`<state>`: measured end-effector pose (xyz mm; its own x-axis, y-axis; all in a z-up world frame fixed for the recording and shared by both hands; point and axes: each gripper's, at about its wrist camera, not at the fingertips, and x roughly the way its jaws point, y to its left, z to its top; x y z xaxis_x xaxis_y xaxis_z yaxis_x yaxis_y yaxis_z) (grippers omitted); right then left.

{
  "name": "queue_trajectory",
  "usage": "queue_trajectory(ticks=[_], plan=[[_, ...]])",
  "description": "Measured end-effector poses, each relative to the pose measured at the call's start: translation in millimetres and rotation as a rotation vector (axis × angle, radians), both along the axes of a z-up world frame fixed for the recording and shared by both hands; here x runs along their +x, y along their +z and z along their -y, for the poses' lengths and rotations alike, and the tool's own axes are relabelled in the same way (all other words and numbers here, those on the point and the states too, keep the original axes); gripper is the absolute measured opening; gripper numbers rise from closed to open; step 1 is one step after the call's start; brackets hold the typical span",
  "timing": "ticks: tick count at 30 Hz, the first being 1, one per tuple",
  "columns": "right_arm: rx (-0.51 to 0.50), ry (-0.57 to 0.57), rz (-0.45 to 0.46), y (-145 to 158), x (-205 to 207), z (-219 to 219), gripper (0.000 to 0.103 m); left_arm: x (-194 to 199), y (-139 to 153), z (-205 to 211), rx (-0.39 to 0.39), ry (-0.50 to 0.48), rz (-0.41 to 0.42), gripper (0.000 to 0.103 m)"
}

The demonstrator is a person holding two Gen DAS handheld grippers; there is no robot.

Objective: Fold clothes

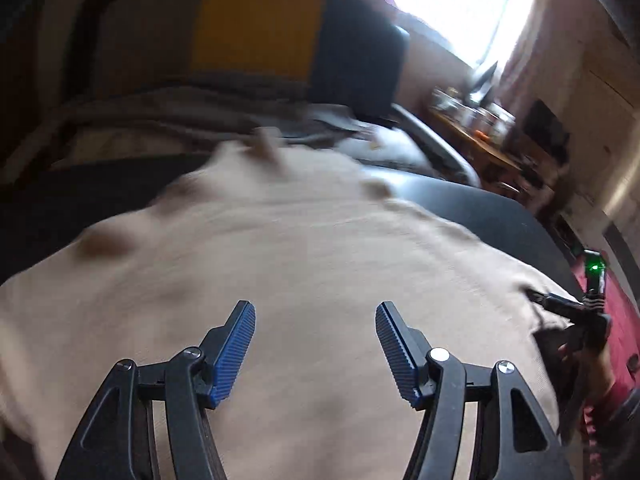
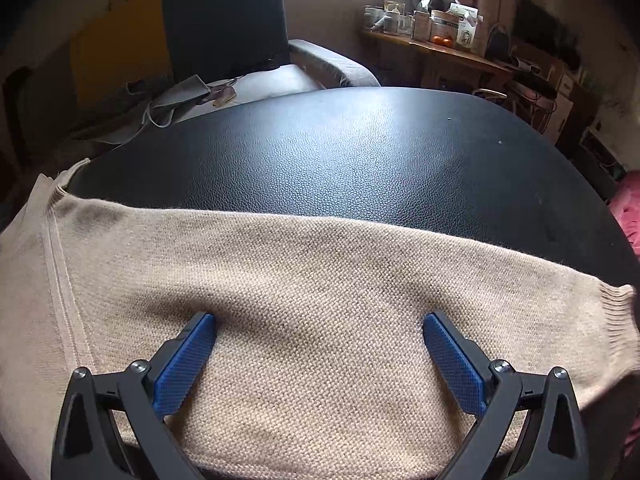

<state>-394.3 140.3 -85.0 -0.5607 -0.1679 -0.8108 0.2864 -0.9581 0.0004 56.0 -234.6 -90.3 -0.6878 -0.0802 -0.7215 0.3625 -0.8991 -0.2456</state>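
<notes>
A beige knit sweater (image 1: 304, 264) lies spread on a black leather surface (image 2: 360, 152). In the left wrist view my left gripper (image 1: 316, 316) is open just above the sweater's body, holding nothing; this view is motion-blurred. In the right wrist view my right gripper (image 2: 320, 324) is open, its blue pads (image 2: 188, 360) resting on or just above a sleeve (image 2: 320, 264) that runs left to right, with its ribbed cuff (image 2: 616, 320) at the right. The right gripper also shows at the right edge of the left wrist view (image 1: 560, 304), at the sweater's edge.
A dark armchair (image 2: 228, 20) with clothes and a cable on its seat stands behind the black surface. A wooden table (image 2: 448, 48) with jars and boxes stands at the back right. A yellow panel (image 1: 256, 28) is behind. Red fabric (image 1: 616, 320) lies at the right.
</notes>
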Motion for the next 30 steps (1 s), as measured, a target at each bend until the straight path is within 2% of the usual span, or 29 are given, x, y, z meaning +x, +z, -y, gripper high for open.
queue_trajectory(ticks=[4, 6, 8, 11, 14, 17, 20, 23, 26, 28, 30], plan=[[0.077, -0.027, 0.009, 14, 0, 9, 0.103, 56, 2, 46, -0.03, 0.088, -0.001, 0.064], [0.046, 0.008, -0.074, 42, 19, 27, 0.103, 86, 7, 72, -0.067, 0.159, 0.003, 0.064], [-0.006, 0.118, -0.099, 62, 40, 63, 0.103, 120, 12, 96, -0.072, 0.236, 0.004, 0.064], [-0.047, 0.366, -0.098, 77, 82, 146, 0.103, 181, 15, 116, -0.055, 0.356, 0.011, 0.064], [-0.097, 0.618, -0.024, 73, 141, 244, 0.103, 230, 3, 118, -0.038, 0.421, 0.047, 0.064], [-0.109, 0.802, 0.016, 58, 206, 323, 0.103, 268, -12, 115, -0.038, 0.47, 0.078, 0.064], [-0.082, 0.955, 0.023, 40, 264, 390, 0.103, 276, -20, 113, -0.081, 0.49, 0.093, 0.064], [0.019, 1.039, -0.04, 21, 300, 431, 0.103, 263, -4, 113, -0.104, 0.456, 0.018, 0.064], [0.061, 1.004, -0.079, 5, 302, 440, 0.103, 232, 23, 118, -0.138, 0.39, -0.059, 0.064], [0.005, 0.959, -0.062, -1, 288, 433, 0.103, 210, 39, 132, -0.16, 0.403, -0.044, 0.064], [-0.018, 0.931, -0.062, -2, 281, 426, 0.103, 195, 49, 156, -0.14, 0.48, 0.014, 0.064]])
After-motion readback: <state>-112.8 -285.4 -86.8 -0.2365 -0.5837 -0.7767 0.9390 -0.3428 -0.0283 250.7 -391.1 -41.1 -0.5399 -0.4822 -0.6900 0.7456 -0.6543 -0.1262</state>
